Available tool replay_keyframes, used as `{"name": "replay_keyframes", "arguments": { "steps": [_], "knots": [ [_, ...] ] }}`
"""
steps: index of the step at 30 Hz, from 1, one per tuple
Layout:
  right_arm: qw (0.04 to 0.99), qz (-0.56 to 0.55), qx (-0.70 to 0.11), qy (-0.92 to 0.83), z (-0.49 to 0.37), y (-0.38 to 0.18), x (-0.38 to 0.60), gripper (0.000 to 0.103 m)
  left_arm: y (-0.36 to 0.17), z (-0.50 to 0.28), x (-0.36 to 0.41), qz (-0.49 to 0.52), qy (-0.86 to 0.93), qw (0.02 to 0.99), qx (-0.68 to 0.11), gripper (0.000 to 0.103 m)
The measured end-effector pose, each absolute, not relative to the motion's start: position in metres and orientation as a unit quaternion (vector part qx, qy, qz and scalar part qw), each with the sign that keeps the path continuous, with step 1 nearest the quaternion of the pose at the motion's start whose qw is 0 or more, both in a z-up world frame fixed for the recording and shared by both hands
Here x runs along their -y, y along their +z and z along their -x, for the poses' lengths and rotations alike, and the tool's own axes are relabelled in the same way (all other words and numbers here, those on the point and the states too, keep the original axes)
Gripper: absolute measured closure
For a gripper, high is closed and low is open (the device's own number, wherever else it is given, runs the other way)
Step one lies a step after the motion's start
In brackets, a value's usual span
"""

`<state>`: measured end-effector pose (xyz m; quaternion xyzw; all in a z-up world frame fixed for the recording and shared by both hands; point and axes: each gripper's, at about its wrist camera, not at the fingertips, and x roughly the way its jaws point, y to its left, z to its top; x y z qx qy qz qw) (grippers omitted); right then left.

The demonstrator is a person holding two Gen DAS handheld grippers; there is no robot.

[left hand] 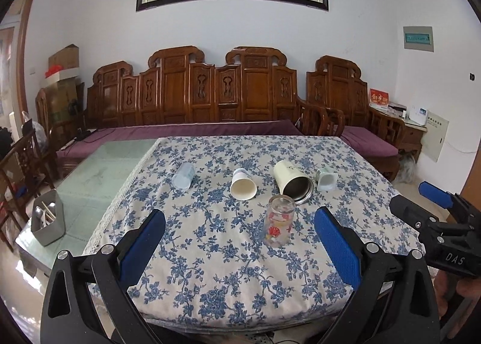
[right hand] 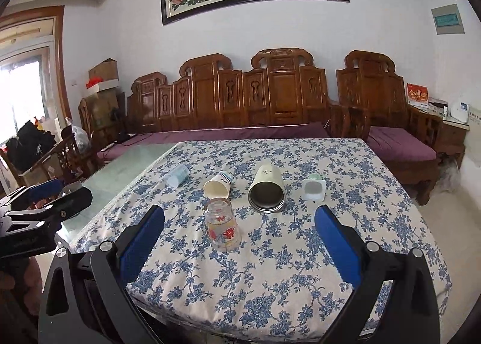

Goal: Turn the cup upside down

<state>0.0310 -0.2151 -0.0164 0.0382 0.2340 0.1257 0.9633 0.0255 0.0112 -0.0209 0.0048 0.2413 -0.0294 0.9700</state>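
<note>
A clear glass cup with red flower prints (left hand: pixel 278 221) (right hand: pixel 223 229) stands on the blue floral tablecloth (left hand: pixel 234 284) (right hand: pixel 285 284), nearest the front; which end is up I cannot tell. Behind it several cups lie on their sides: a white paper cup (left hand: pixel 243 184) (right hand: pixel 217 185), a cream tumbler with a dark inside (left hand: pixel 293 181) (right hand: pixel 267 189), a pale blue cup (left hand: pixel 183 175) (right hand: pixel 176 175) and a small light green cup (left hand: pixel 326 179) (right hand: pixel 313 188). My left gripper (left hand: pixel 240 241) is open and empty, short of the glass. My right gripper (right hand: pixel 240 241) is open and empty too.
A metal holder with utensils (left hand: pixel 48 220) stands on the bare glass tabletop (left hand: pixel 90 175) at left. A carved wooden bench with purple cushions (left hand: pixel 192 127) runs behind the table. The right gripper shows at the right edge of the left wrist view (left hand: pixel 436 217).
</note>
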Motion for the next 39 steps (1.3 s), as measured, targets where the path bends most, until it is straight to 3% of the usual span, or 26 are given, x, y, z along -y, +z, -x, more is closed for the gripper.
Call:
{"name": "replay_keyframes", "arguments": {
  "steps": [39],
  "knots": [
    [0.964, -0.042, -0.233, 0.122, -0.0283, -0.0199, 0.2174, 0.002, -0.0131, -0.0191, -0.0115, -0.005, -0.030, 0.973, -0.230, 0.008]
  ]
}}
